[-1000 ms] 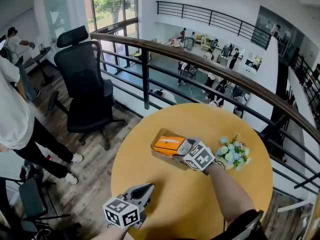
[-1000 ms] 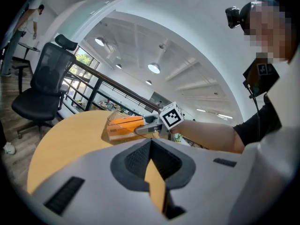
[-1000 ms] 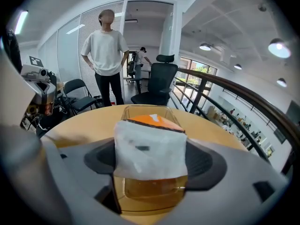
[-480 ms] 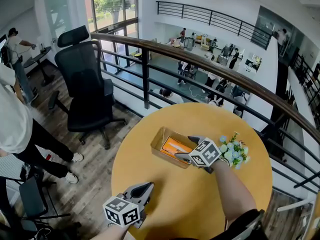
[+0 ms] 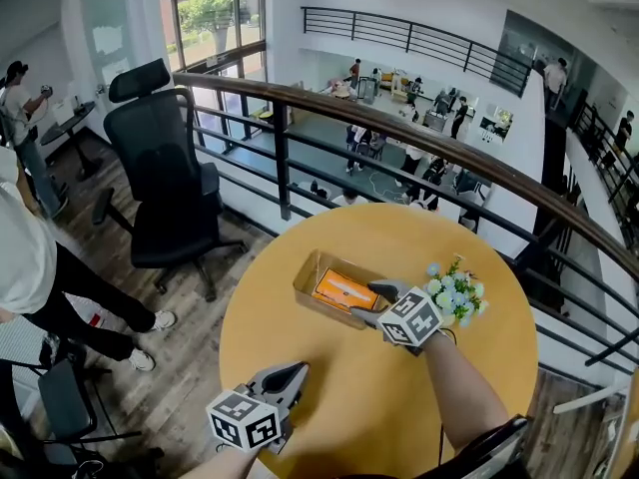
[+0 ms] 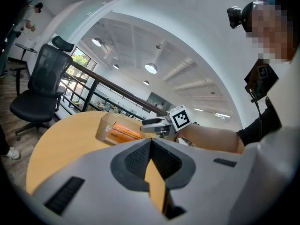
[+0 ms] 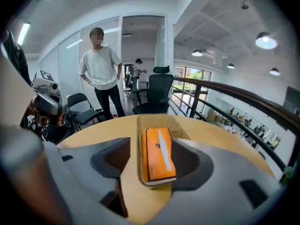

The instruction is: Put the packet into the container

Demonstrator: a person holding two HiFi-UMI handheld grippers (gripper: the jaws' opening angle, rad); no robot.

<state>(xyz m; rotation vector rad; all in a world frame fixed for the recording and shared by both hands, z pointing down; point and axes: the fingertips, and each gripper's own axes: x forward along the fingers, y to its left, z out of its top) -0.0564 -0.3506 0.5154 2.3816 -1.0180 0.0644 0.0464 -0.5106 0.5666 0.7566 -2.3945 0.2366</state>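
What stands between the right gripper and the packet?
Nothing visible but the near wall of the container. The packet lies inside it, straight ahead of the right gripper, whose closing jaws flank that near end without touching it.

Print on the packet [image 7: 158, 154] is illegibly small.

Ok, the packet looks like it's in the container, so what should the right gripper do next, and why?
Probably draw the right gripper straight back from the container. The orange packet already lies flat inside it, and the jaws, closing now, press on nothing; the container's near end sits just ahead of them.
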